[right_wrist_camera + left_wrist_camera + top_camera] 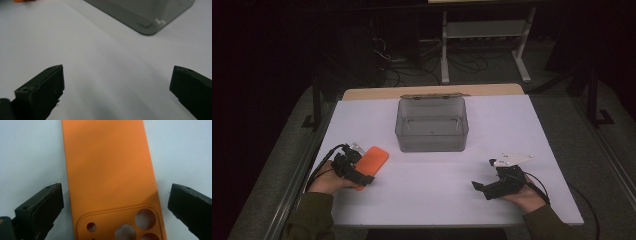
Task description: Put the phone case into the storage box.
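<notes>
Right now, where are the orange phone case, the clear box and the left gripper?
orange phone case (110,170): left gripper view, plain back.
clear box (432,141): high view, front wall.
left gripper (353,167): high view, jaws over the case.

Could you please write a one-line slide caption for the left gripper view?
Open left gripper straddling the camera end of an orange phone case lying on the white table.

Smoky clear plastic box (432,125) — lid open, mid-table, white table (492,120), cables on floor (412,67)
</notes>
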